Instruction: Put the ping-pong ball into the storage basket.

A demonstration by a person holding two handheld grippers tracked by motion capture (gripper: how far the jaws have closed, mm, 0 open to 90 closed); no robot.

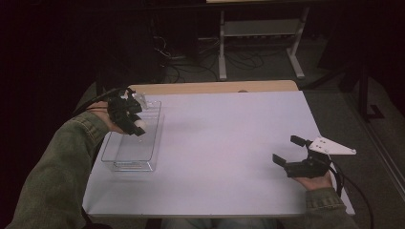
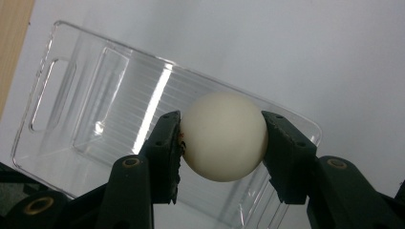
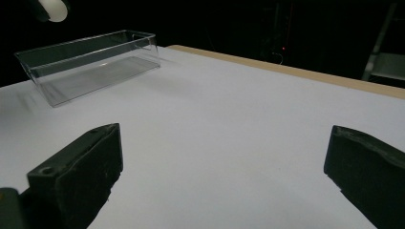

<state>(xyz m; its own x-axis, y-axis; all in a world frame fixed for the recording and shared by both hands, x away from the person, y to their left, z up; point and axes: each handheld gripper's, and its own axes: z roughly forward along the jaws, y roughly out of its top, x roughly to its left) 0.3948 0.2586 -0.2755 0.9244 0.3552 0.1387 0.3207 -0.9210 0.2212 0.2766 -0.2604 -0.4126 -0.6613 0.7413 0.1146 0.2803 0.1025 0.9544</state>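
L gripper (image 2: 222,143) clamps white ball (image 2: 223,136) btwn both pads, held above clear bin (image 2: 90,119) at table's (image 1: 229,143) left, prob so it falls inside | R gripper (image 1: 292,153) jaws wide apart, nothing btwn, idle low over table, well apart from bin

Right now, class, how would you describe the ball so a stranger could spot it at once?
Start at the white table and go to the clear plastic rectangular bin near its left edge. Above it, the left gripper clamps a smooth cream-white ball, the one round, opaque thing there.
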